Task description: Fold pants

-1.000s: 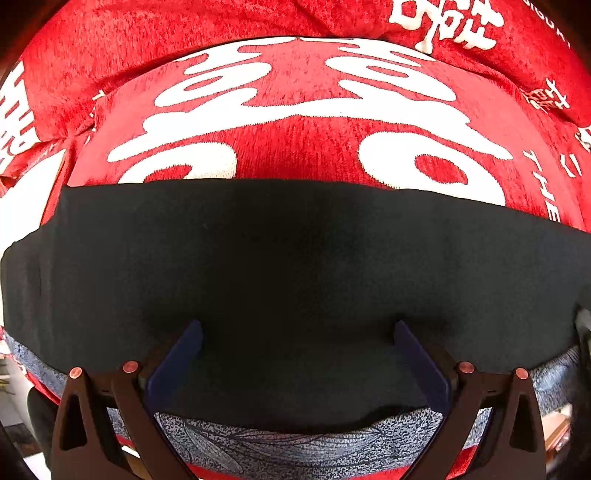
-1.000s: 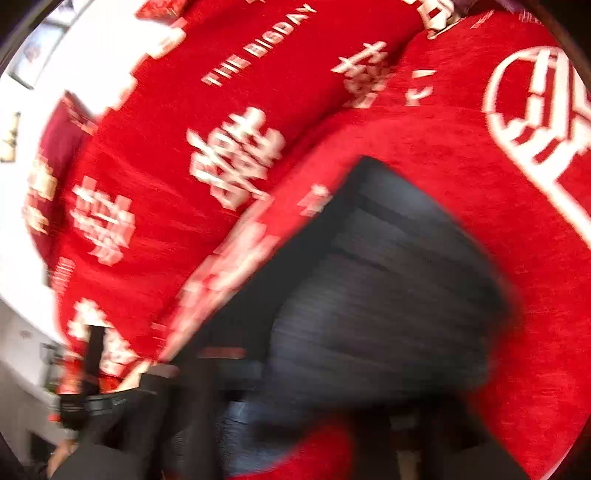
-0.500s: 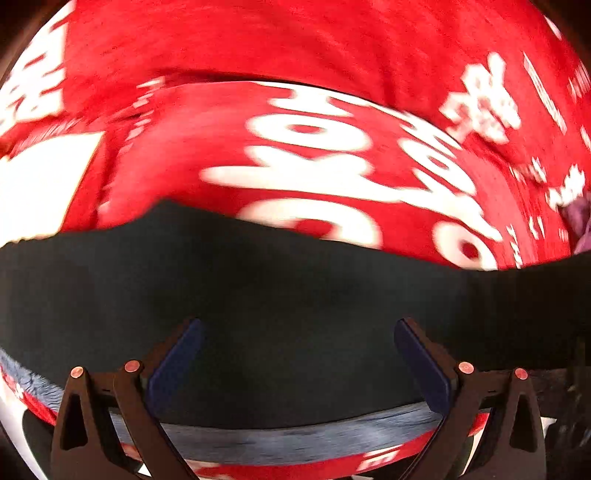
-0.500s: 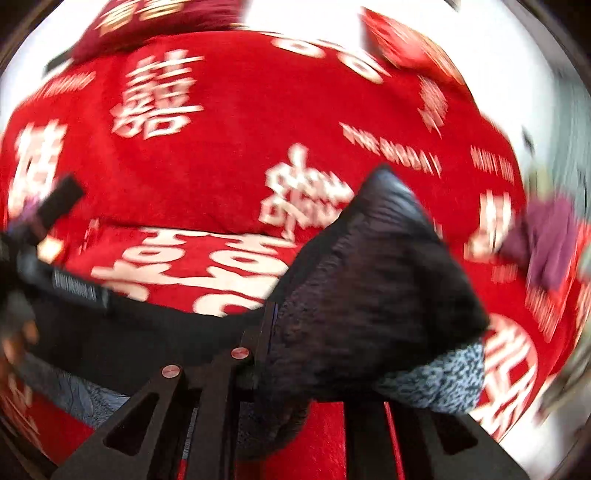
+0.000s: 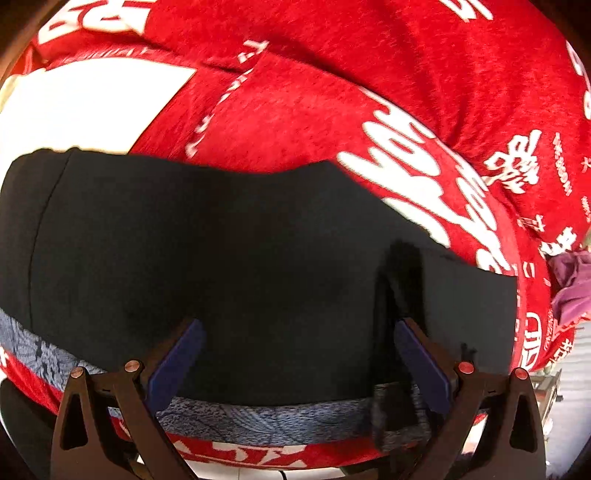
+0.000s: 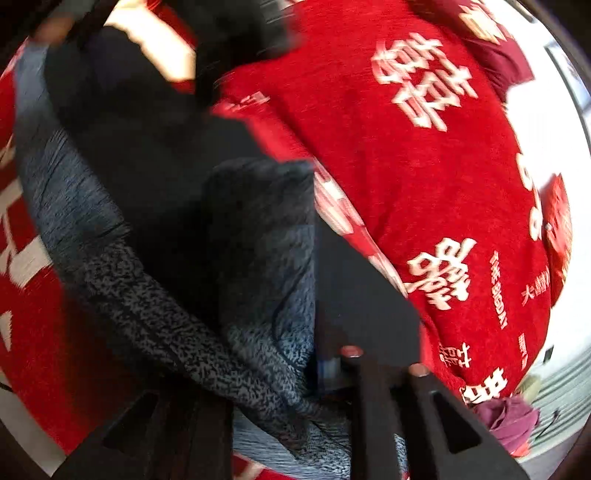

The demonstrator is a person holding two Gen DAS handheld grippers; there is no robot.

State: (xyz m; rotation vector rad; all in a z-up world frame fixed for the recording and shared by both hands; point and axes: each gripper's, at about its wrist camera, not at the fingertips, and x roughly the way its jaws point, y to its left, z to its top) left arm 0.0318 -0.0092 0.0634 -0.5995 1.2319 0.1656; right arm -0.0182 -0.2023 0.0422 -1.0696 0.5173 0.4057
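Black pants (image 5: 221, 240) with a grey patterned band (image 5: 258, 421) along the near edge lie flat across a red bedspread (image 5: 369, 74). My left gripper (image 5: 299, 354) hovers over them, open, blue pads wide apart with nothing pinched. A blurred dark strip of cloth (image 5: 397, 295) stands beside its right pad. In the right wrist view a folded part of the pants (image 6: 258, 288), fleecy grey inside, lies between the fingers of my right gripper (image 6: 269, 391). Its jaws are opening, and the cloth still fills the gap between them.
The bedspread (image 6: 424, 184) carries white characters and bulges over bedding behind the pants. A purple garment (image 5: 572, 288) lies at the bed's right edge, also seen as the purple garment (image 6: 506, 417) in the right wrist view. A blurred hand (image 6: 55, 26) shows at the top left.
The left gripper slid sideways along the pants toward their right end, still open. The right gripper rolled over and swung the held fold across onto the pants; its fingers now stand wider.
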